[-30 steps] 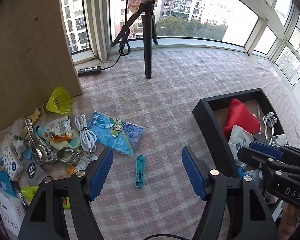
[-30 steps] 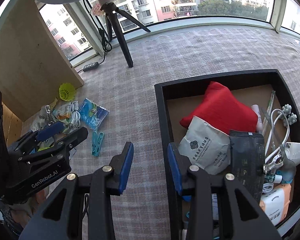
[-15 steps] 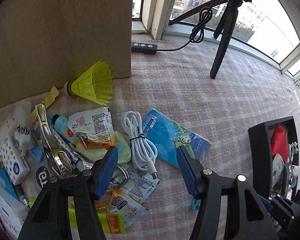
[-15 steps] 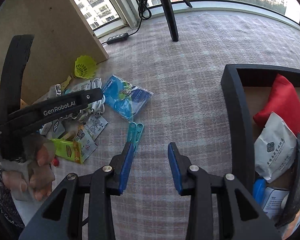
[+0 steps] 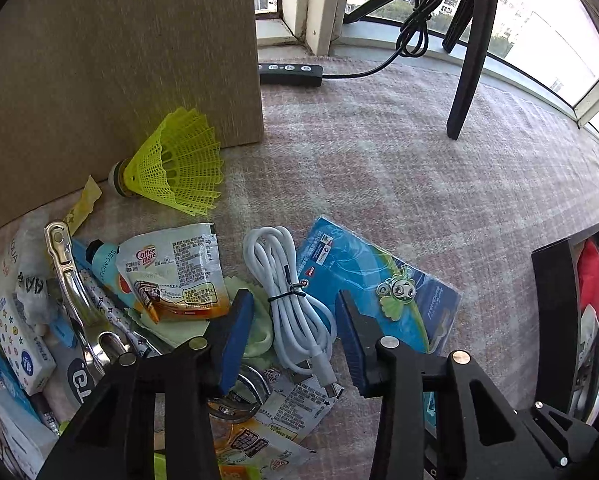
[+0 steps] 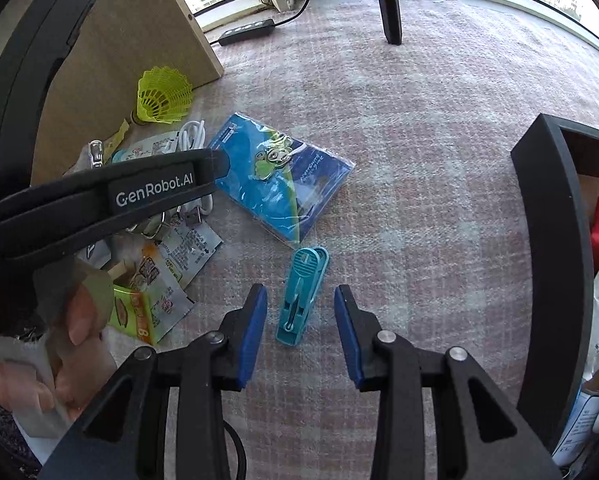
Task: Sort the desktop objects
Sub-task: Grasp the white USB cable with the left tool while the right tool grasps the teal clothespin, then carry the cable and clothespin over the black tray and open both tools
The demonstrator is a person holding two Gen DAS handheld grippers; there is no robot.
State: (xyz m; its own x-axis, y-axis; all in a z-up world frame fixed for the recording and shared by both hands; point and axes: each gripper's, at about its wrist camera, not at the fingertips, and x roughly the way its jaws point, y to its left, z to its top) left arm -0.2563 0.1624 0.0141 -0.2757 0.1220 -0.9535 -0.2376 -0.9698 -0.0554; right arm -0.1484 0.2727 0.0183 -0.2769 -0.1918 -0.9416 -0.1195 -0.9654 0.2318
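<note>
Straddling a coiled white cable [image 5: 295, 300] with blue pads spread wide, left gripper [image 5: 295, 340] empty; cable's long axis pointing away from the camera, plug end near, tied at the middle with a thin black band. Framing a teal plastic clip [image 6: 301, 298] on the checked woven cloth [image 6: 419, 160], right gripper [image 6: 300, 332] likewise parted and empty; clip lengthwise, leaning slightly right. Black tray [image 6: 555, 240] cut off at right, contents mostly hidden

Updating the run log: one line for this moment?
left gripper: open over cable | right gripper: open around clip | nothing held
</note>
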